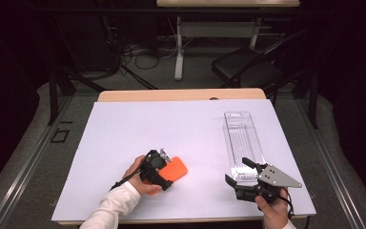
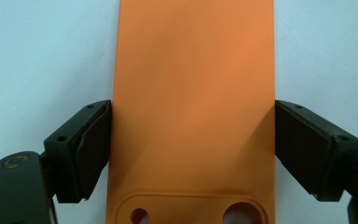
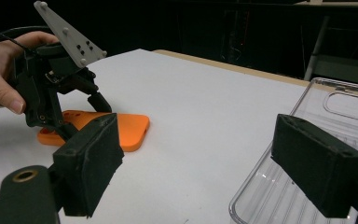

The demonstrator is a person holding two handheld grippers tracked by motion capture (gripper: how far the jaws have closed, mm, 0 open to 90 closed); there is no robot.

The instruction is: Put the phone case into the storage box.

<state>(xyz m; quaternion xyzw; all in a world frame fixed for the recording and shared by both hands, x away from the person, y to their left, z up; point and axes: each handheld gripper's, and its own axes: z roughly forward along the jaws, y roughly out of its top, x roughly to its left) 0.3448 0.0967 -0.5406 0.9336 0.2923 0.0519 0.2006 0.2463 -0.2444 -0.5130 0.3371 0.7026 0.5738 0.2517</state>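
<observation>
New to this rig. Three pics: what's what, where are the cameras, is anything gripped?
No robot arm here: a person holds a two-jaw gripper in each hand. The high view looks down on the table from the person's side. The other two come from cameras riding on each gripper, looking along its black jaws.

On the white table surface lie an orange phone case and a clear plastic package.

The left gripper has its jaws on either side of the orange case, against its long edges; it looks gripped, and the case lies flat. The right gripper is open, hovering at the near end of the clear package and holding nothing.
</observation>
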